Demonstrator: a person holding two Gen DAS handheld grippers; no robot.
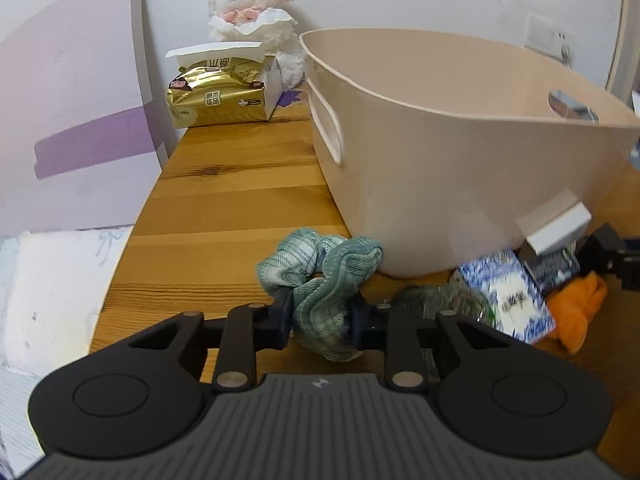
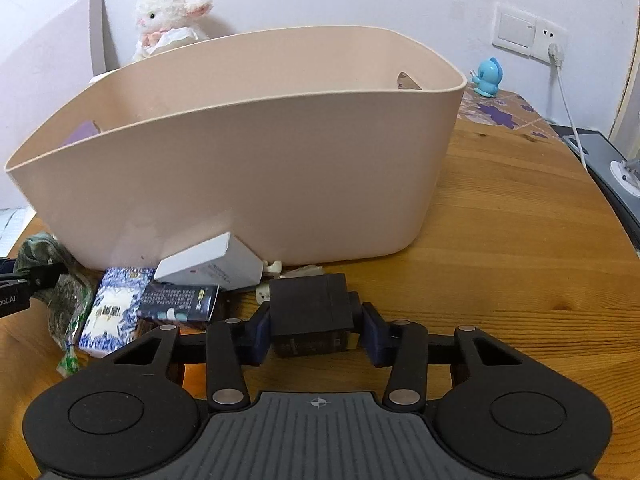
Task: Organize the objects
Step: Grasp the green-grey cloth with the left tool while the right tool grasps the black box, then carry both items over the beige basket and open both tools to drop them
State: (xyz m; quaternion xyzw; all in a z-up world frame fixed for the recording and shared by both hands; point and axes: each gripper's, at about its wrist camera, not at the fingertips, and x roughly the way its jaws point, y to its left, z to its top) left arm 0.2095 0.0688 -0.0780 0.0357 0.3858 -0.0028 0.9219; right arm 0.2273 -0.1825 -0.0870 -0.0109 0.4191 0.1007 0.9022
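Gripping the scrunchie [image 1: 320, 280] left [image 1: 322, 322] and black box [image 2: 310, 312] right [image 2: 314, 338], both at 6 o'clock before the bin [image 2: 256, 152]: limp fabric may snag its rim, box may slip.

Tub [image 2: 248, 168] blocks ahead; table [image 2: 520, 240] right open.

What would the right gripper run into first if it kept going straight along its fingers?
The right gripper, shut on a black box, points at the near wall of the beige plastic tub. Probably the box would hit that wall first, though the white box lies close on the left; depth is uncertain.
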